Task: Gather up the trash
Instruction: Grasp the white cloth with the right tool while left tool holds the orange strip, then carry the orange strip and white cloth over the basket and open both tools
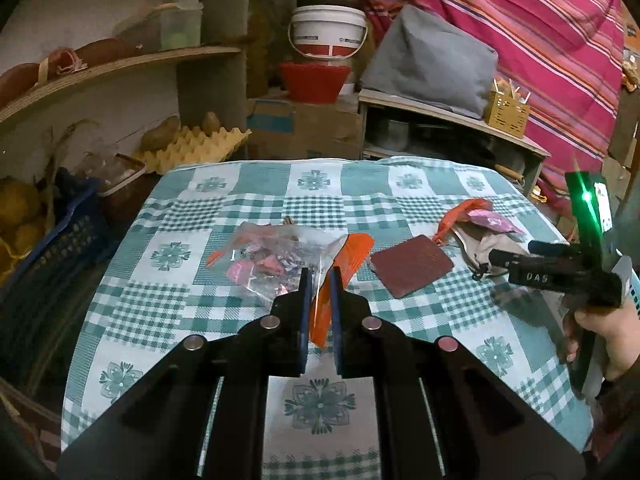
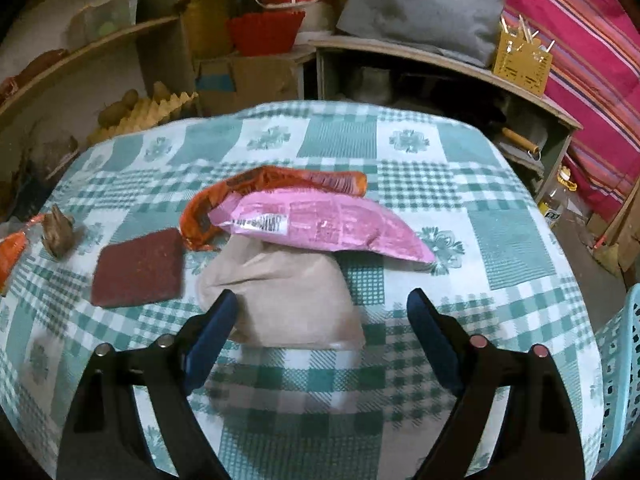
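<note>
My left gripper (image 1: 321,276) is shut on the edge of a clear plastic bag (image 1: 276,258) with an orange strip (image 1: 344,268); the bag holds pink and orange wrappers and lies on the checked tablecloth (image 1: 180,304). My right gripper (image 2: 322,300) is open just above a beige paper bag (image 2: 288,300). A pink wrapper (image 2: 320,228) lies on the beige bag, with an orange wrapper (image 2: 256,188) behind it. A dark red square pad (image 2: 138,268) lies to the left; it also shows in the left wrist view (image 1: 412,264). The right gripper (image 1: 508,254) shows there too, over the beige bag (image 1: 484,246).
A small brown crumpled scrap (image 2: 58,234) lies at the left of the table (image 2: 500,240). Shelves, a cardboard box (image 1: 304,128), a white bucket (image 1: 327,32) and an egg tray (image 1: 192,148) stand behind. A blue crate (image 1: 60,240) stands left, a light blue basket (image 2: 624,380) right.
</note>
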`<state>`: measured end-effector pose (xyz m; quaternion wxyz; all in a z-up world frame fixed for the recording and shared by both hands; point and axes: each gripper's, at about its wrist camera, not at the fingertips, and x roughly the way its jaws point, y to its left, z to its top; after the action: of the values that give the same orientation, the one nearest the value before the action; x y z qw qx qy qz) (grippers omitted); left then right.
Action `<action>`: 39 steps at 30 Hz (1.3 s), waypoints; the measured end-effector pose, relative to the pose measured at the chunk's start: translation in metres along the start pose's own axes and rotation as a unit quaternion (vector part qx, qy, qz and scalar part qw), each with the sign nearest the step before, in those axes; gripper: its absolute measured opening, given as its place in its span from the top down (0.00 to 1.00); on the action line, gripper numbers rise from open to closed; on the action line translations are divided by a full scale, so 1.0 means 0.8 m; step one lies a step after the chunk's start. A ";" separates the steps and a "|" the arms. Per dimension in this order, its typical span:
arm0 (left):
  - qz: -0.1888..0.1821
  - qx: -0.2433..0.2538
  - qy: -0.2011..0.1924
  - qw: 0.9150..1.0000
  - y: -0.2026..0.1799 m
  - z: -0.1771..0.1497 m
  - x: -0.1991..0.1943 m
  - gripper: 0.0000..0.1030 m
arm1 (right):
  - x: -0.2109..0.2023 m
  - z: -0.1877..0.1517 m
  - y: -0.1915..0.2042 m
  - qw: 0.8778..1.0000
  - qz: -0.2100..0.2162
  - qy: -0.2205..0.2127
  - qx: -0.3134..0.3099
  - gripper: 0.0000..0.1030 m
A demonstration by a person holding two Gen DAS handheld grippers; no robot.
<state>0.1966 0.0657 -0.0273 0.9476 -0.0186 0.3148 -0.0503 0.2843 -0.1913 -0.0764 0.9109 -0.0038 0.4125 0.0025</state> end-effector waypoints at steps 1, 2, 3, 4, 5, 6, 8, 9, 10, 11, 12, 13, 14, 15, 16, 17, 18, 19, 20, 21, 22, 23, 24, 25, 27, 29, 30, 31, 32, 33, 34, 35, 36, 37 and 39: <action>0.000 -0.001 0.000 1.000 0.001 0.001 0.002 0.93 | 0.002 -0.001 0.002 1.000 0.003 0.003 -0.002 0.39; 0.000 -0.002 0.001 1.000 0.001 0.001 0.003 0.93 | 0.005 -0.002 0.004 1.000 0.009 0.010 -0.006 0.49; 0.000 -0.003 0.003 1.000 0.000 0.001 0.004 0.93 | 0.008 -0.004 0.007 1.000 0.021 0.018 -0.010 0.57; 0.000 -0.002 0.004 1.000 0.000 0.000 0.005 0.93 | 0.006 -0.005 0.009 1.000 0.023 0.016 -0.013 0.64; 0.001 0.000 0.005 1.000 -0.002 0.000 0.006 0.93 | 0.005 -0.006 0.012 0.999 0.022 0.013 -0.020 0.69; 0.001 0.001 0.005 1.000 -0.002 0.000 0.006 0.93 | 0.002 -0.007 0.014 0.999 0.024 0.012 -0.028 0.78; 0.002 0.002 0.004 1.000 -0.003 -0.001 0.004 0.93 | -0.006 -0.007 0.013 0.999 0.028 0.007 -0.030 0.85; 0.001 0.002 0.002 1.000 -0.004 0.000 0.003 0.93 | -0.011 -0.008 0.010 0.999 0.031 0.003 -0.027 0.88; 0.000 0.001 0.000 1.000 -0.005 0.001 0.001 0.93 | -0.016 -0.008 0.007 0.999 0.036 0.000 -0.025 0.90; 0.000 0.001 -0.002 1.000 -0.005 0.001 0.000 0.93 | -0.022 -0.008 0.004 0.999 0.041 -0.002 -0.023 0.91; -0.001 0.000 -0.004 1.000 -0.005 0.001 -0.003 0.93 | -0.029 -0.009 0.002 0.999 0.046 -0.005 -0.024 0.92; -0.002 0.000 -0.006 1.000 -0.005 0.001 -0.004 0.93 | -0.037 -0.010 0.001 0.998 0.047 -0.010 -0.026 0.92; -0.003 0.000 -0.007 1.000 -0.006 0.002 -0.006 0.93 | -0.042 -0.011 0.000 0.998 0.048 -0.013 -0.027 0.92; -0.003 0.000 -0.008 1.000 -0.007 0.002 -0.008 0.93 | -0.050 -0.012 -0.003 0.998 0.051 -0.016 -0.029 0.92; -0.004 0.000 -0.010 1.000 -0.009 0.002 -0.010 0.93 | -0.058 -0.013 -0.006 0.998 0.055 -0.020 -0.029 0.92; -0.005 0.001 -0.012 1.000 -0.011 0.002 -0.013 0.93 | -0.066 -0.014 -0.009 0.998 0.061 -0.023 -0.027 0.92; -0.006 0.001 -0.014 1.000 -0.013 0.003 -0.016 0.93 | -0.075 -0.015 -0.013 0.997 0.067 -0.029 -0.024 0.92; -0.008 0.002 -0.018 1.000 -0.016 0.004 -0.020 0.93 | -0.083 -0.015 -0.016 0.997 0.073 -0.033 -0.021 0.92; -0.009 0.003 -0.020 1.000 -0.019 0.005 -0.022 0.93 | -0.094 -0.016 -0.020 0.996 0.085 -0.037 -0.017 0.92; -0.010 0.003 -0.023 1.000 -0.021 0.006 -0.025 0.93 | -0.099 -0.016 -0.023 0.995 0.091 -0.040 -0.014 0.92; -0.013 0.003 -0.026 1.000 -0.025 0.007 -0.028 0.93 | -0.106 -0.017 -0.026 0.994 0.097 -0.044 -0.011 0.92; -0.015 0.002 -0.028 0.999 -0.028 0.008 -0.030 0.93 | -0.113 -0.018 -0.028 0.994 0.100 -0.048 -0.009 0.92; -0.017 0.002 -0.031 0.999 -0.031 0.009 -0.033 0.93 | -0.121 -0.019 -0.030 0.993 0.103 -0.054 -0.010 0.92; -0.019 0.002 -0.034 0.999 -0.036 0.010 -0.036 0.93 | -0.128 -0.020 -0.032 0.993 0.105 -0.059 -0.011 0.92; -0.025 0.005 -0.039 0.999 -0.046 0.013 -0.042 0.93 | -0.141 -0.020 -0.037 0.992 0.107 -0.070 -0.010 0.92; -0.032 0.009 -0.046 0.998 -0.059 0.015 -0.048 0.93 | -0.152 -0.021 -0.046 0.991 0.110 -0.079 -0.006 0.92; -0.035 0.010 -0.047 0.998 -0.064 0.017 -0.048 0.93 | -0.158 -0.021 -0.051 0.990 0.112 -0.083 -0.002 0.92; -0.039 0.013 -0.048 0.998 -0.073 0.019 -0.049 0.93 | -0.161 -0.022 -0.057 0.990 0.113 -0.085 0.002 0.92; -0.041 0.015 -0.049 0.998 -0.079 0.019 -0.050 0.93 | -0.165 -0.023 -0.065 0.990 0.110 -0.088 0.006 0.92; -0.044 0.018 -0.049 0.998 -0.087 0.019 -0.050 0.93 | -0.167 -0.024 -0.071 0.990 0.107 -0.089 0.008 0.92; -0.048 0.021 -0.048 0.997 -0.096 0.019 -0.049 0.93 | -0.169 -0.025 -0.078 0.991 0.103 -0.090 0.010 0.92; -0.050 0.024 -0.048 0.997 -0.103 0.020 -0.048 0.93 | -0.171 -0.027 -0.087 0.991 0.095 -0.092 0.014 0.92; -0.054 0.028 -0.047 0.997 -0.113 0.020 -0.047 0.93 | -0.173 -0.028 -0.093 0.991 0.091 -0.094 0.016 0.92; -0.057 0.031 -0.047 0.997 -0.120 0.020 -0.046 0.93 | -0.175 -0.029 -0.101 0.992 0.085 -0.095 0.018 0.92; -0.063 0.037 -0.046 0.996 -0.136 0.021 -0.045 0.93 | -0.180 -0.033 -0.119 0.992 0.071 -0.098 0.026 0.92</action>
<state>0.1688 -0.0382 0.0146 0.9562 -0.0060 0.2666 -0.1209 0.1705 -0.2868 0.0150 0.9443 0.0497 0.3201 0.0571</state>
